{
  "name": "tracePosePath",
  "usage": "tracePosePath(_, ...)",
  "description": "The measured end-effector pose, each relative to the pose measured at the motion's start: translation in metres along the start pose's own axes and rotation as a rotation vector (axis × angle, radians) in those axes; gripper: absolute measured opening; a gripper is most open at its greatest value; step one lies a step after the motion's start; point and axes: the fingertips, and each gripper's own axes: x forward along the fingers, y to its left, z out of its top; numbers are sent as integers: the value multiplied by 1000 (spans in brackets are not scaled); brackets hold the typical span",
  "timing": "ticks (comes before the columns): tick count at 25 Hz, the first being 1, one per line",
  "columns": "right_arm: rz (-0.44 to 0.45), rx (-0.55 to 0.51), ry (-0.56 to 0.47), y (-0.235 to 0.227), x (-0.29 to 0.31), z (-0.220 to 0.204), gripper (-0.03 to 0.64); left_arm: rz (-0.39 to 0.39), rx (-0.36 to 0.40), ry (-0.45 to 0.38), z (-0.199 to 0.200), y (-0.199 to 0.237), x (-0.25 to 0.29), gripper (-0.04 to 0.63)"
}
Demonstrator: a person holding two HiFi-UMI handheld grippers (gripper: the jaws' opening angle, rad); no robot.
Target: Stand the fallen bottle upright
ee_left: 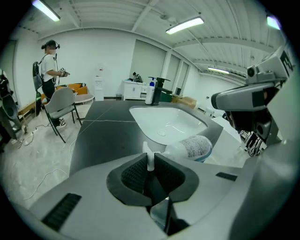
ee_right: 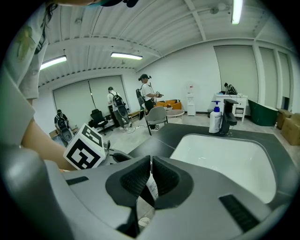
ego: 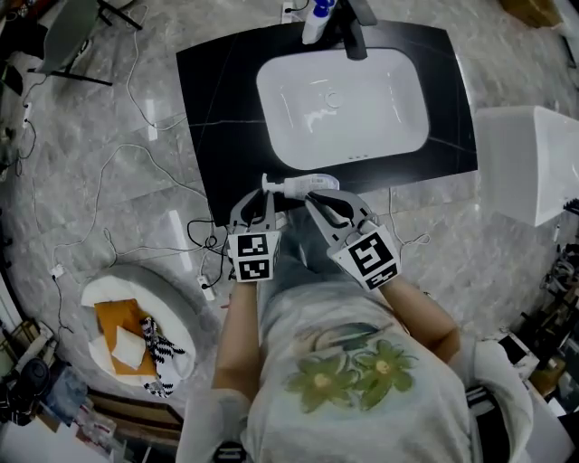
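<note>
The fallen bottle (ego: 308, 184), clear with a white pump and a printed label, lies on its side at the front edge of the black counter (ego: 217, 81), pump pointing left. In the left gripper view its body (ee_left: 194, 147) stretches away to the right. My left gripper (ego: 268, 192) (ee_left: 150, 161) is shut on the white pump neck, which stands up between the pads. My right gripper (ego: 313, 197) (ee_right: 151, 169) is shut just over the bottle's body. A strip of printed label shows in the slit below its pads; whether it pinches anything I cannot tell.
A white sink (ego: 344, 104) is set in the counter, with a dark faucet (ego: 355, 36) and an upright soap bottle (ego: 317, 20) behind it. A white box (ego: 529, 163) stands right. Cables and a round stool (ego: 136, 339) with cloths lie on the floor left. People stand far off.
</note>
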Motion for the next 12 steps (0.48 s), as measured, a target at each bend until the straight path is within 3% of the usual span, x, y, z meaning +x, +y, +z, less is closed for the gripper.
tracePosePath(12, -10, -2, 8, 5, -1, -6, 43, 36, -10, -49, 15, -2, -4, 54)
